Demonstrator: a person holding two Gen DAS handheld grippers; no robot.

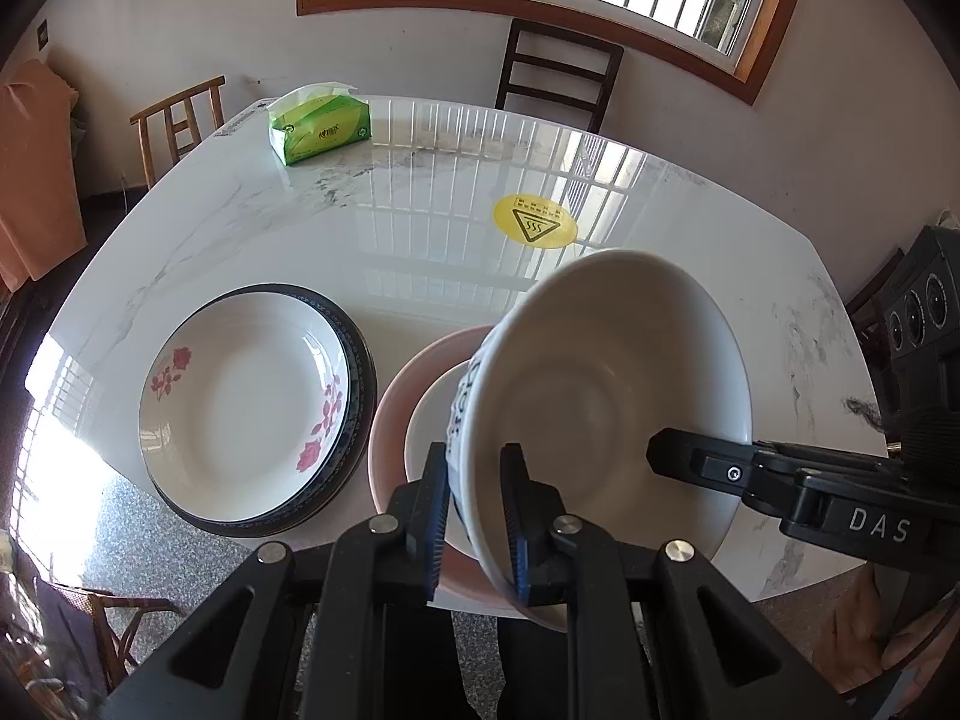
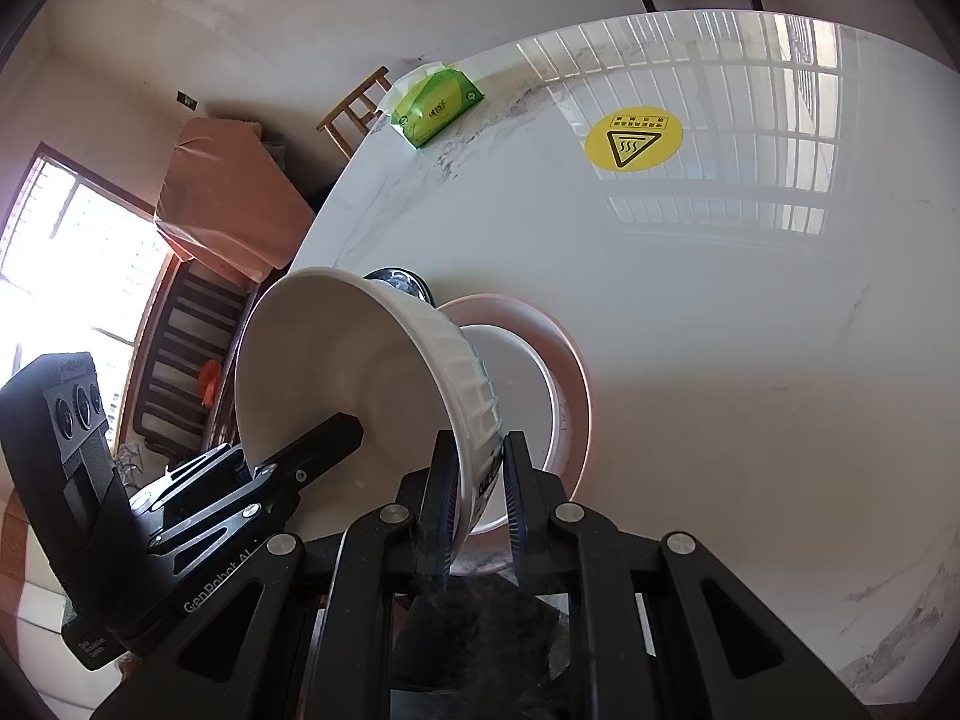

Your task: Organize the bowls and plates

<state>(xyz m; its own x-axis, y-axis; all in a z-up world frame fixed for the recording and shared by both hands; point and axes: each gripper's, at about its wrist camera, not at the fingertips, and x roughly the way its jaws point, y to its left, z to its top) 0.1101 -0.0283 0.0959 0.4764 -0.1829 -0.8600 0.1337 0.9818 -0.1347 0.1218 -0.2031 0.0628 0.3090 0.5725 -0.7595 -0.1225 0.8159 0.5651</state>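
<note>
A white ribbed bowl (image 1: pixel 606 396) is held tilted above a pink bowl (image 1: pixel 396 396) that has a smaller white bowl (image 1: pixel 429 420) nested in it. My left gripper (image 1: pixel 477 516) is shut on the tilted bowl's near rim. My right gripper (image 2: pixel 477 480) is shut on the opposite rim of the same bowl (image 2: pixel 360 360); one of its fingers (image 1: pixel 690 459) shows inside the bowl in the left wrist view. A floral plate (image 1: pixel 240 402) lies on a dark-rimmed plate (image 1: pixel 360 360) to the left of the bowls.
The white marble table (image 1: pixel 420 240) carries a green tissue pack (image 1: pixel 318 129) at the far left and a round yellow warning sticker (image 1: pixel 534 222) in the middle. Chairs stand around the table; a dark one (image 1: pixel 558 72) is at the far side.
</note>
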